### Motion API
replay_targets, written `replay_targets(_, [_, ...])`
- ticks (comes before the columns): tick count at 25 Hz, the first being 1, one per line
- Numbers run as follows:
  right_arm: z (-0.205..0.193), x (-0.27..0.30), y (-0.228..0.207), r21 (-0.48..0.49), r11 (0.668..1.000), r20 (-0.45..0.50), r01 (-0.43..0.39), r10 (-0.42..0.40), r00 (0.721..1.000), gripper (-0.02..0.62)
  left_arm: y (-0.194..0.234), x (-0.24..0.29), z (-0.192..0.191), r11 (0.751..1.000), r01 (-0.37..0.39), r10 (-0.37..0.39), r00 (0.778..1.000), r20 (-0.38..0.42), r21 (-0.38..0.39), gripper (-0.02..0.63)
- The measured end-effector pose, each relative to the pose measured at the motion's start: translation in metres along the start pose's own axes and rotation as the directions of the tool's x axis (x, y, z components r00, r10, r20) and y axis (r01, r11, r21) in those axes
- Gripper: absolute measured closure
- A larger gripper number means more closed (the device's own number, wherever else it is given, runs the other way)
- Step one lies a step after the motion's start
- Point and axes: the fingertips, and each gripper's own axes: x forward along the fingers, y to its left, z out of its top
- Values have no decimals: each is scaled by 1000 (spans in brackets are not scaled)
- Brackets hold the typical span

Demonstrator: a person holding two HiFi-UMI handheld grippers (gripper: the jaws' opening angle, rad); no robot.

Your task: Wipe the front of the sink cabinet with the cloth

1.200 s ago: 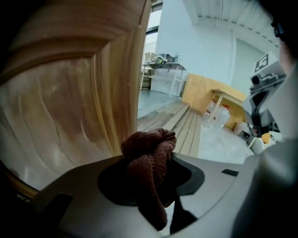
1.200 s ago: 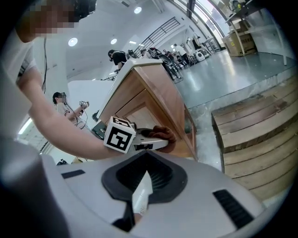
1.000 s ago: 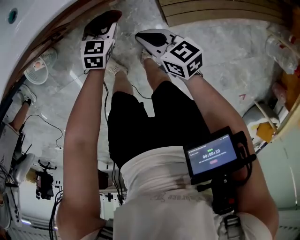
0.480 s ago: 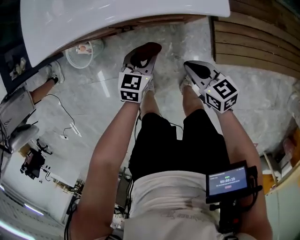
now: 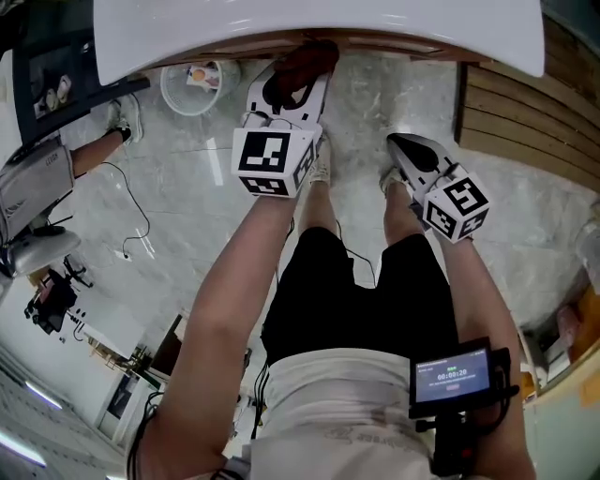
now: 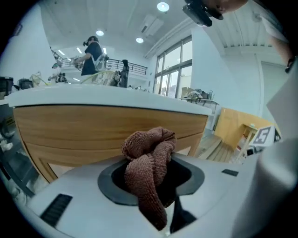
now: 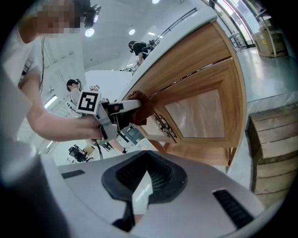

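Evidently soft, light and limp: a brown terry cloth (image 6: 148, 160), bunched and drooping, unlikely to slip or break. Best taken by the bunched middle, with a wad left forward as a pad. Pinched so now in the left hand-held gripper (image 5: 298, 73), at upper centre of the head view, against or just off the wooden cabinet (image 6: 107, 125) under the white worktop (image 5: 319, 23). Left arm reaching forward, nearly straight. Right hand-held gripper (image 5: 410, 155) closed on nothing, further back at right of centre.

Rough brown looped cloth (image 6: 149, 160), smooth matt grained wood cabinet front (image 6: 93, 132), glossy white countertop (image 5: 375, 23), polished marble floor (image 5: 525, 216)
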Motion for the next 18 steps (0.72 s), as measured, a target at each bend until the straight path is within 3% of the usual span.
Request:
replay_targets(8, [-3, 20, 29, -11, 999, -29, -48, 47, 998, 583, 9, 2, 24, 999, 13, -13, 1000, 22, -39, 449])
replay_targets(14, [3, 19, 14, 23, 1000, -1, 20, -20, 1000, 583, 33, -11, 28, 990, -10, 14, 999, 32, -140, 449])
replay_targets(18, [8, 23, 17, 50, 998, 32, 46, -47, 998, 583, 61, -29, 30, 991, -28, 32, 999, 30, -132, 449])
